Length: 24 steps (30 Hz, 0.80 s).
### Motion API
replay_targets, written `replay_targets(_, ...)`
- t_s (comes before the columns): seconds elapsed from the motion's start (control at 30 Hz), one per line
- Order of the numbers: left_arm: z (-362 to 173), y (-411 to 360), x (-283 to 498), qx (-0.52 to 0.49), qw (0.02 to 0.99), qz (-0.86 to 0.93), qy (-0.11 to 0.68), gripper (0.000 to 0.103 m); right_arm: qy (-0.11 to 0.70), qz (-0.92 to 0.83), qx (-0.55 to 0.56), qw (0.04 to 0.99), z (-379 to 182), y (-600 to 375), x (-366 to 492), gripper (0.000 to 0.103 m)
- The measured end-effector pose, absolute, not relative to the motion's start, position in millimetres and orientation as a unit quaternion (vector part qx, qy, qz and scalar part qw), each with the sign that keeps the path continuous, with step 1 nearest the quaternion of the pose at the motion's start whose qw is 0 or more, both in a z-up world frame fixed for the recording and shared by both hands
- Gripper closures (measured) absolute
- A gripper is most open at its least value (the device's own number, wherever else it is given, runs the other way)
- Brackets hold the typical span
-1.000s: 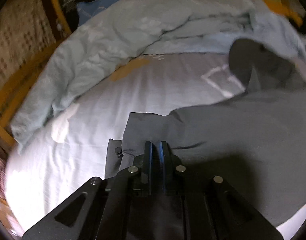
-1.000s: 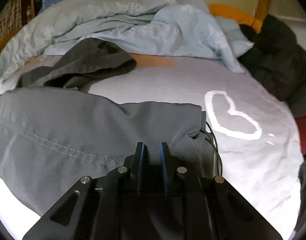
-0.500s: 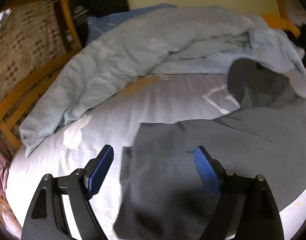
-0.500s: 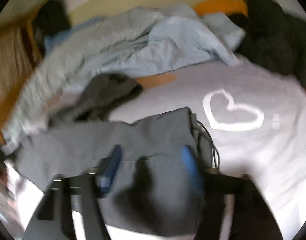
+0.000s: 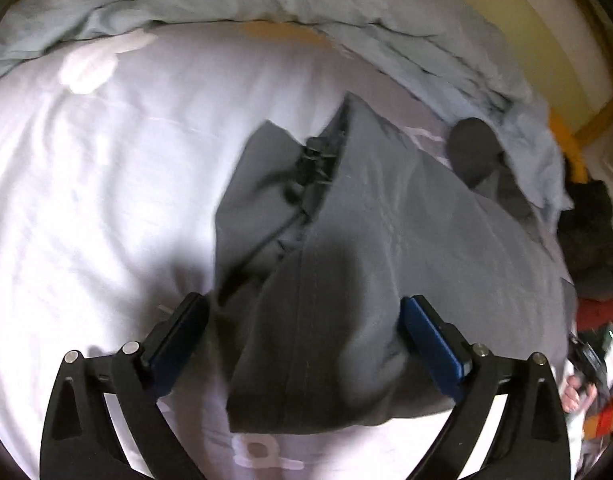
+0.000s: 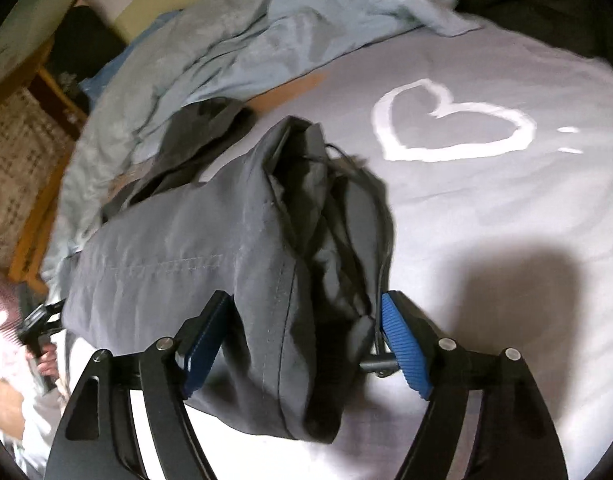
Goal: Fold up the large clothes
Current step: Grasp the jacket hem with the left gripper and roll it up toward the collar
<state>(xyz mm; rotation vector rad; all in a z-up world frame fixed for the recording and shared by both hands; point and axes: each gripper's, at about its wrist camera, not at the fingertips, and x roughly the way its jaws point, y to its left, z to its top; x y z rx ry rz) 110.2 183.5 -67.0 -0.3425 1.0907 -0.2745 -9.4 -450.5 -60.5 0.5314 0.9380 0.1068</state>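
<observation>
A big bed (image 6: 506, 216) holds everything here. It has a pale sheet with a white heart (image 6: 450, 124) drawn on it. A gray piece of clothing (image 5: 386, 264) lies on the sheet, folded over into a thick bundle, with a dark cord sticking out at one end. Just behind it lies a smaller dark gray cloth (image 6: 202, 128), all bunched up. A light blue blanket (image 6: 290, 20) lies crumpled along the far side of the bed, touching that dark cloth. A dark heap of clothes (image 6: 546, 4) sits at the far corner, beside the blanket. A wooden frame (image 6: 46, 184) runs along one side of the bed.
</observation>
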Motion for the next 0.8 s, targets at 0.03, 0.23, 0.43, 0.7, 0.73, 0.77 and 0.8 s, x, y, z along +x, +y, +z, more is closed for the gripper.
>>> replay_targets(0.03,-67,180,110,-0.160,0.827,-0.157,0.515,0.023,0.445,0.063,0.260,0.855,-63,-450,-6,0.021)
replay_targets(0.23,-61,169,107,-0.172,0.825,-0.172,0.510,0.064,0.435,0.080,0.263,0.858,-63,-437,5,0.073)
replay_targets(0.43,-1,134,68,-0.089,0.885,-0.199,0.412,0.085,0.350,0.048,0.168,0.920,-6,-401,-30,0.083)
replay_targets(0.7,18,96,40,-0.093,0.871,-0.263,0.405,0.085,0.299,0.017,0.186,0.936,34,-426,-103,0.085)
replay_targets(0.73,17,92,34,-0.086,0.869,-0.269,0.406,0.085,0.294,0.010,0.196,0.936,37,-434,-111,0.085)
replay_targets(0.77,14,86,31,-0.083,0.865,-0.274,0.411,0.085,0.291,0.002,0.201,0.936,38,-443,-117,0.085)
replay_targets(0.8,9,82,29,-0.085,0.859,-0.277,0.421,0.085,0.292,-0.012,0.201,0.935,38,-454,-124,0.085)
